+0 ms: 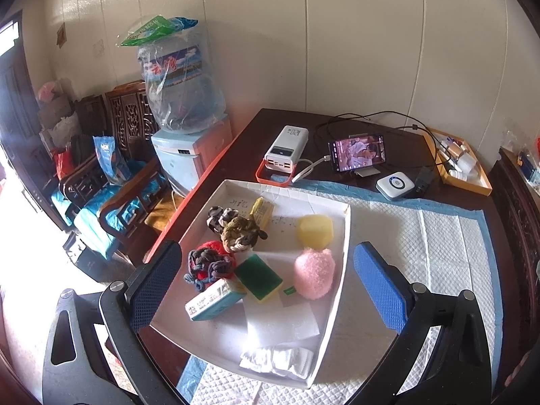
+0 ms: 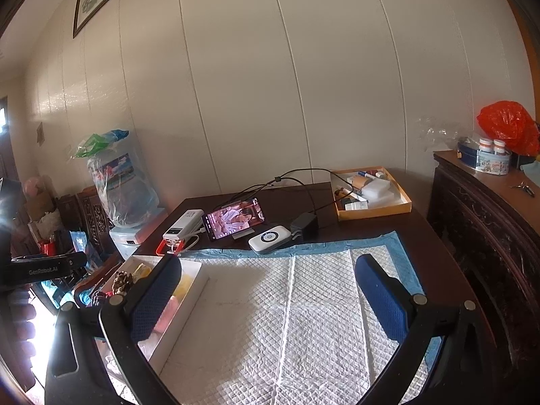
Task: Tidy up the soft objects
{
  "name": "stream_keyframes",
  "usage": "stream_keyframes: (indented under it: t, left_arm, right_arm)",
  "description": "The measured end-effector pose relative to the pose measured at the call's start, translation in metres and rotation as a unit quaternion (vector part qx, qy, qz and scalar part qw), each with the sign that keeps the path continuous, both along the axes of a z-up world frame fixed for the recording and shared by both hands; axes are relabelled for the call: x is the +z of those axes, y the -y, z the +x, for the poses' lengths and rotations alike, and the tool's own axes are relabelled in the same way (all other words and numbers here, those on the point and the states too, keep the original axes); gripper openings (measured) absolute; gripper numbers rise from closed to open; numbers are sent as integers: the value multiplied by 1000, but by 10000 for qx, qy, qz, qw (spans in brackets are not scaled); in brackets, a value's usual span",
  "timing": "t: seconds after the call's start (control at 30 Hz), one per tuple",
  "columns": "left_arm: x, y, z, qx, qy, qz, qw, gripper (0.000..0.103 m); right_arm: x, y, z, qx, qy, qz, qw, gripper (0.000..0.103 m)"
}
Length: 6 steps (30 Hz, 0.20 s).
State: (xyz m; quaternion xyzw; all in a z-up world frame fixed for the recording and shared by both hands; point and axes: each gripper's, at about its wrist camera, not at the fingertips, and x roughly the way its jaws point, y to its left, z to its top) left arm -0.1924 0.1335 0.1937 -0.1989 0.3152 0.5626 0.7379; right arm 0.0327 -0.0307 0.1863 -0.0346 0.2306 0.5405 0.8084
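Soft objects sit gathered in a shallow white tray (image 1: pixel 337 246) at the left side of the tabletop (image 1: pixel 256 125), which keeps them corralled in one place within reach of both hands. In the left wrist view, the tray holds a pink fluffy ball (image 1: pixel 314 277), a yellow sponge (image 1: pixel 314 230), a green scrub sponge (image 1: pixel 259 276), three knotted rope bundles (image 1: pixel 241 231), a red knitted piece (image 1: pixel 210 248) under the nearest bundle, a small wrapped packet (image 1: pixel 216 299), a sheet of white foam (image 1: pixel 281 319) and a crumpled white cloth (image 1: pixel 276 359) at the near edge. The left gripper (image 1: pixel 266 287) hovers just above the tray, its fingers (image 1: pixel 381 290) spread wide and holding nothing, straddling the green sponge and the pink ball. That pose would suit either reaching for one of them or having just let something go into the tray; the view does not settle which. A quilted white pad (image 1: pixel 438 236) with a blue border lies under the tray and is bare to its right.

In the right wrist view, the right gripper (image 2: pixel 268 297) hangs over that bare stretch of pad, fingers (image 2: pixel 381 300) also wide apart and empty. The tray shows at the left, partly hidden by the left finger. Along the back edge stand a power bank (image 2: pixel 184 226), a phone (image 2: pixel 234 217) on a stand, a small white device (image 2: pixel 270 239) and an orange box (image 2: pixel 374 214) of small items, all well clear of the pad, so the working space is left free.
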Motion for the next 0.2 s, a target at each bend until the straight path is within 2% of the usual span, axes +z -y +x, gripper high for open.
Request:
stream_keyframes:
  t: [0.2]
  left_arm:
    - [-4, 5, 19, -303, 36, 29, 9995, 103]
  right_arm:
    - [-3, 5, 9, -90, -38, -43, 9999, 103]
